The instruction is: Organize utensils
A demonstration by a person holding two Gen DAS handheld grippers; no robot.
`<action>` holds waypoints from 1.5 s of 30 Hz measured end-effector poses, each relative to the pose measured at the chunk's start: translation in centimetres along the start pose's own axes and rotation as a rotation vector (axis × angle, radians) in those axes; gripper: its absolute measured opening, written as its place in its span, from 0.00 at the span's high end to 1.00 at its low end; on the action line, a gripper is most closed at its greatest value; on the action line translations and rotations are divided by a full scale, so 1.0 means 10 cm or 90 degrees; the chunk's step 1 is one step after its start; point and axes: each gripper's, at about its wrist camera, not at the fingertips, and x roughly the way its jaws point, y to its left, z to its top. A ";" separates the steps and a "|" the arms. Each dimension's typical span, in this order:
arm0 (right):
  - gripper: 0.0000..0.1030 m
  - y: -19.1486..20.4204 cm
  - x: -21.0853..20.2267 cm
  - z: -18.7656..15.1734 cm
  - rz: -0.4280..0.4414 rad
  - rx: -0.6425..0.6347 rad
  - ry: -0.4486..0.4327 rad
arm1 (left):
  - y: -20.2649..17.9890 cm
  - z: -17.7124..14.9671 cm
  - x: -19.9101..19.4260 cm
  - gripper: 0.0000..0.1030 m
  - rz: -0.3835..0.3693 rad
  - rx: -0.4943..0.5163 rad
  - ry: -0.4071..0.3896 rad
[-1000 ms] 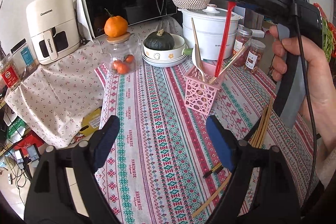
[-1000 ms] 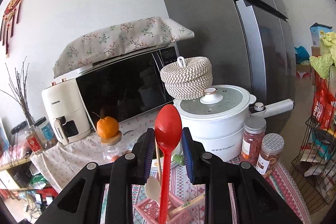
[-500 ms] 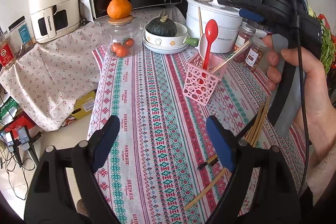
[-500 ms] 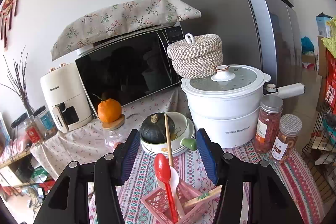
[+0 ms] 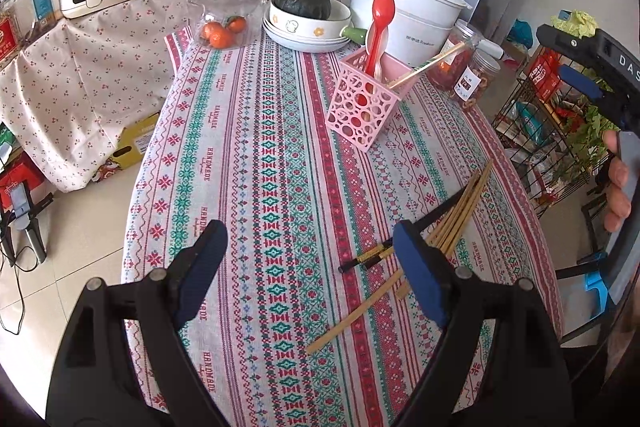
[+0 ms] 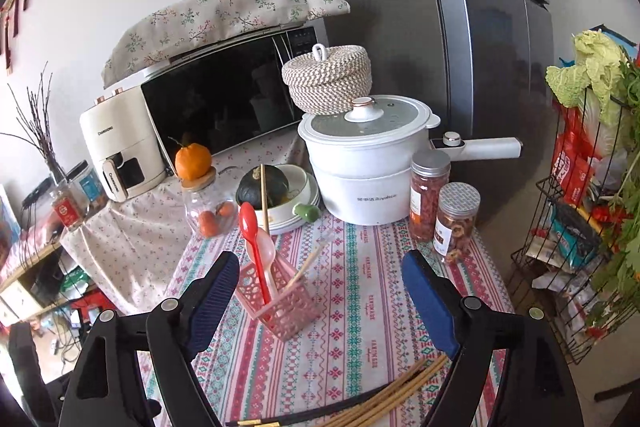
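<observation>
**Spoon is in the caddy; the chopsticks come next**

Your table (image 5: 256,155), under its striped patterned cloth, carries everything that matters here. Along its far edge stand the white cooker (image 6: 368,163), the stacked bowls with the dark squash (image 5: 302,1), and two snack jars (image 6: 442,215); none of these belongs to the job, so steer clear of them.

The pink caddy (image 5: 360,107) stands upright in the middle of the cloth. It already holds the red spoon (image 5: 378,23), a pale spoon behind it, and a couple of chopsticks leaning out at angles. The remaining loose chopsticks (image 5: 456,215) lie in a bundle on the cloth on the near side of the caddy, with one stray stick slanting off alone towards you.

Your right gripper (image 6: 320,295) has just been opening; its jaws stand wide apart with nothing between them, the caddy well beyond. Your left gripper (image 5: 308,259) is likewise spread wide and empty, its one pad hanging just over the bundle's near ends.

By my reading, the spoon step is finished and the chopstick pickup is in hand. The next move calls for lowering a gripper across the sticks, pads either side, and closing on a few at once. They are thin and lie flat, so expect them to roll or fan out.
</observation>
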 end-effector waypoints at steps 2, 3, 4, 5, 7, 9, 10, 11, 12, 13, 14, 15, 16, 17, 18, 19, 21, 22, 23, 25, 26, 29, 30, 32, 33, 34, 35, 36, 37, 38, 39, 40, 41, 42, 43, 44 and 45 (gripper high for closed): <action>0.17 -0.10 -0.03 -0.11 -0.013 0.000 0.026 | -0.04 -0.03 0.01 0.16 0.002 0.003 0.005; 0.17 -0.15 -0.03 -0.16 -0.017 0.001 0.041 | -0.06 -0.03 0.02 0.15 0.004 0.005 0.006; 0.17 -0.19 -0.03 -0.21 -0.021 0.002 0.054 | -0.08 -0.04 0.02 0.14 0.006 0.007 0.007; 0.17 -0.23 -0.03 -0.27 -0.024 0.004 0.068 | -0.10 -0.04 0.03 0.12 0.007 0.008 0.007; 0.17 -0.32 0.00 -0.38 -0.028 0.006 0.093 | -0.14 -0.05 0.05 0.09 0.006 0.014 0.010; 0.16 -0.40 0.04 -0.50 -0.035 0.013 0.122 | -0.18 -0.04 0.11 0.07 0.007 0.025 0.021; 0.16 -0.45 0.08 -0.55 -0.038 0.018 0.138 | -0.19 -0.04 0.14 0.07 0.012 0.027 0.028; 0.16 -0.50 0.11 -0.60 -0.040 0.024 0.154 | -0.19 -0.05 0.18 0.07 0.015 0.027 0.035; 0.16 -0.54 0.15 -0.65 -0.043 0.030 0.170 | -0.20 -0.05 0.21 0.07 0.016 0.028 0.042; 0.16 -0.60 0.19 -0.69 -0.047 0.036 0.187 | -0.21 -0.05 0.25 0.07 0.017 0.028 0.049; 0.16 -0.65 0.25 -0.74 -0.052 0.042 0.205 | -0.22 -0.06 0.28 0.07 0.018 0.030 0.056; 0.16 -0.69 0.30 -0.77 -0.058 0.048 0.226 | -0.23 -0.06 0.32 0.07 0.019 0.030 0.063; 0.16 -0.74 0.36 -0.81 -0.063 0.058 0.248 | -0.24 -0.06 0.35 0.07 0.019 0.029 0.070; 0.16 -0.79 0.43 -0.85 -0.065 0.069 0.271 | -0.25 -0.07 0.39 0.07 0.019 0.028 0.076; 0.16 -0.84 0.50 -0.88 -0.064 0.082 0.294 | -0.25 -0.07 0.42 0.07 0.020 0.027 0.083; 0.16 -0.88 0.56 -0.92 -0.063 0.095 0.314 | -0.26 -0.07 0.46 0.07 0.021 0.028 0.090; 0.16 -0.96 0.70 -0.98 -0.060 0.115 0.346 | -0.26 -0.05 0.52 0.07 0.020 0.027 0.105; 0.16 -0.98 0.77 -0.99 -0.061 0.118 0.358 | -0.26 -0.04 0.54 0.07 0.017 0.027 0.108; 0.16 -0.99 0.83 -1.00 -0.067 0.115 0.366 | -0.26 -0.03 0.55 0.07 0.017 0.027 0.109; 0.16 -1.02 0.93 -0.99 -0.091 0.098 0.368 | -0.27 -0.01 0.56 0.07 0.017 0.037 0.107; 0.16 -1.03 0.97 -0.97 -0.104 0.089 0.364 | -0.28 0.00 0.57 0.07 0.018 0.045 0.106; 0.19 -1.13 1.09 -0.92 -0.133 0.091 0.353 | -0.30 -0.01 0.61 0.07 0.029 0.076 0.107; 0.26 -1.17 1.12 -0.90 -0.140 0.100 0.351 | -0.31 -0.02 0.63 0.07 0.031 0.085 0.109; 0.41 -1.25 1.20 -0.89 -0.141 0.128 0.357 | -0.33 -0.04 0.67 0.07 0.030 0.102 0.116; 0.49 -1.28 1.23 -0.90 -0.139 0.144 0.363 | -0.35 -0.04 0.68 0.07 0.028 0.109 0.119; 0.53 -1.29 1.27 -0.91 -0.136 0.153 0.369 | -0.36 -0.05 0.69 0.07 0.026 0.115 0.120; 0.61 -1.30 1.30 -0.92 -0.136 0.155 0.374 | -0.38 -0.05 0.69 0.07 0.024 0.121 0.120; 0.67 -1.30 1.33 -0.93 -0.138 0.154 0.377 | -0.39 -0.05 0.69 0.07 0.022 0.126 0.120; 0.70 -1.30 1.35 -0.93 -0.139 0.152 0.377 | -0.41 -0.05 0.69 0.07 0.020 0.130 0.118; 0.73 -1.30 1.37 -0.93 -0.139 0.152 0.377 | -0.42 -0.05 0.69 0.07 0.019 0.134 0.116; 0.75 -1.31 1.39 -0.94 -0.140 0.151 0.378 | -0.43 -0.04 0.68 0.07 0.018 0.137 0.114; 0.75 -1.30 1.40 -0.94 -0.138 0.150 0.374 | -0.44 -0.04 0.68 0.07 0.016 0.140 0.112; 0.75 -1.30 1.41 -0.93 -0.139 0.149 0.372 | -0.45 -0.03 0.68 0.07 0.013 0.142 0.111; 0.75 -1.30 1.41 -0.92 -0.139 0.149 0.372 | -0.46 -0.03 0.67 0.07 0.011 0.144 0.110; 0.75 -1.30 1.42 -0.92 -0.139 0.150 0.371 | -0.46 -0.03 0.67 0.07 0.010 0.146 0.110; 0.75 -1.30 1.44 -0.92 -0.139 0.153 0.371 | -0.46 -0.03 0.67 0.07 0.009 0.147 0.109; 0.75 -1.29 1.44 -0.92 -0.138 0.155 0.372 | -0.46 -0.03 0.67 0.07 0.009 0.148 0.109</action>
